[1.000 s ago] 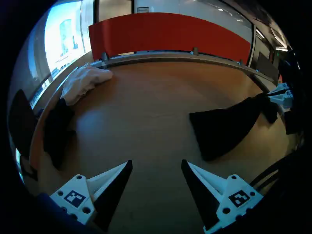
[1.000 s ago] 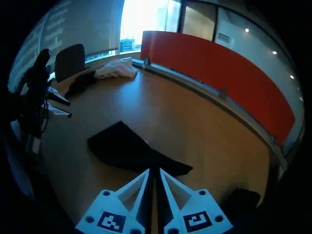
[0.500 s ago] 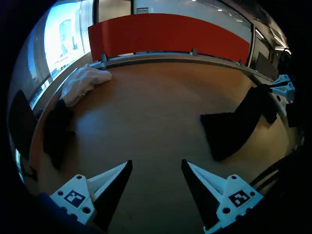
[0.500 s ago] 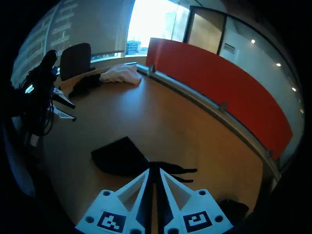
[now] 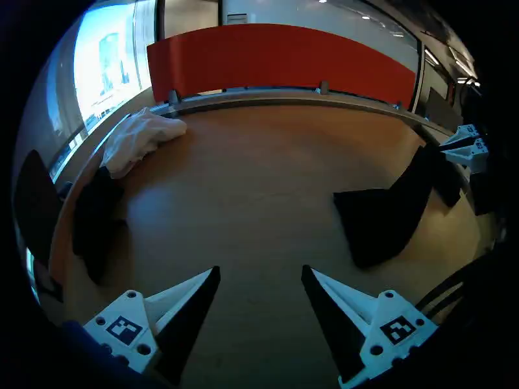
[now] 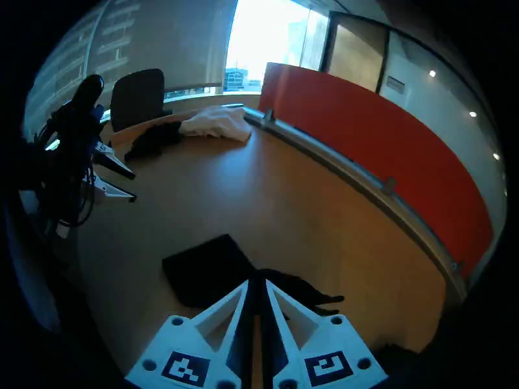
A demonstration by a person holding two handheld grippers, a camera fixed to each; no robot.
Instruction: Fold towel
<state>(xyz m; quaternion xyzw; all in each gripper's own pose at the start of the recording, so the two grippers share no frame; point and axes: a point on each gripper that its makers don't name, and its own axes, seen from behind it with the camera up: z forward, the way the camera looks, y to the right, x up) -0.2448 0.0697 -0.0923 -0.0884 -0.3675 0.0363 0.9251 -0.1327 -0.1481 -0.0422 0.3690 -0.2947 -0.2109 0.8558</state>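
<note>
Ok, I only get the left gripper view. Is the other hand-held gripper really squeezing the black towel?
Observer: Yes. In the right gripper view the right hand-held gripper has both fingers nearly together on the black towel.
Operator: Does any towel poke out past it?
Observer: A crumpled bit sticks out right of the fingertips.
Operator: Where's mine from there?
Observer: The left hand-held gripper is far left, by the table edge, apart from the towel.

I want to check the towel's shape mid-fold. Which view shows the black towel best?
The left gripper view: the black towel shows whole on the table, one corner raised to the right gripper. The right gripper view shows it close, partly behind that gripper's fingers.
</note>
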